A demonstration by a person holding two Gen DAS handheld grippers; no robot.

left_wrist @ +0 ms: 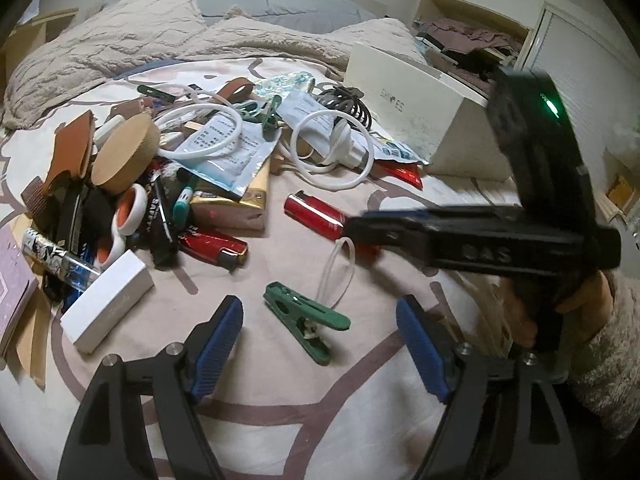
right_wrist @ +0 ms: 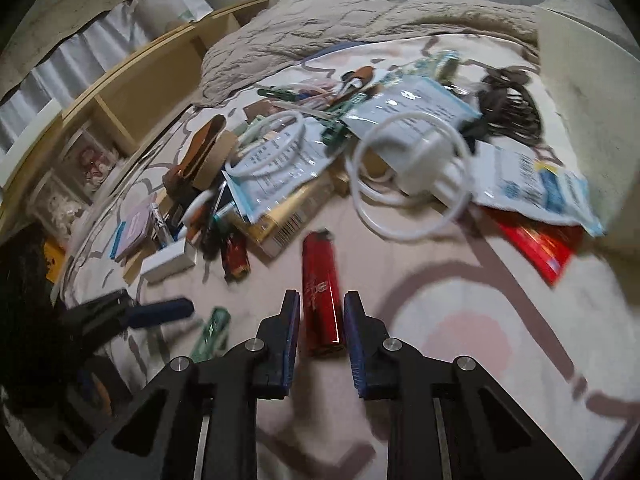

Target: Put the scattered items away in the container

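the right tool (right_wrist: 321,312) is clamped on a glossy red cylindrical lighter (right_wrist: 322,300) lying on the bed's patterned sheet (right_wrist: 480,320). the left tool (left_wrist: 320,320) stands apart over a green plastic clothespin (left_wrist: 304,320). the cream rectangular box (left_wrist: 404,108) sits toward the bed's far right edge.

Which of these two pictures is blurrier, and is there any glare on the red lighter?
The right wrist view is blurrier: the packets and the left gripper at its edge smear, while the red lighter between the right gripper pads stays sharp, with glossy streaks. In the left wrist view the bedding and green clip are crisp; only the right gripper's body is smeared. Both views bend towards the edges.
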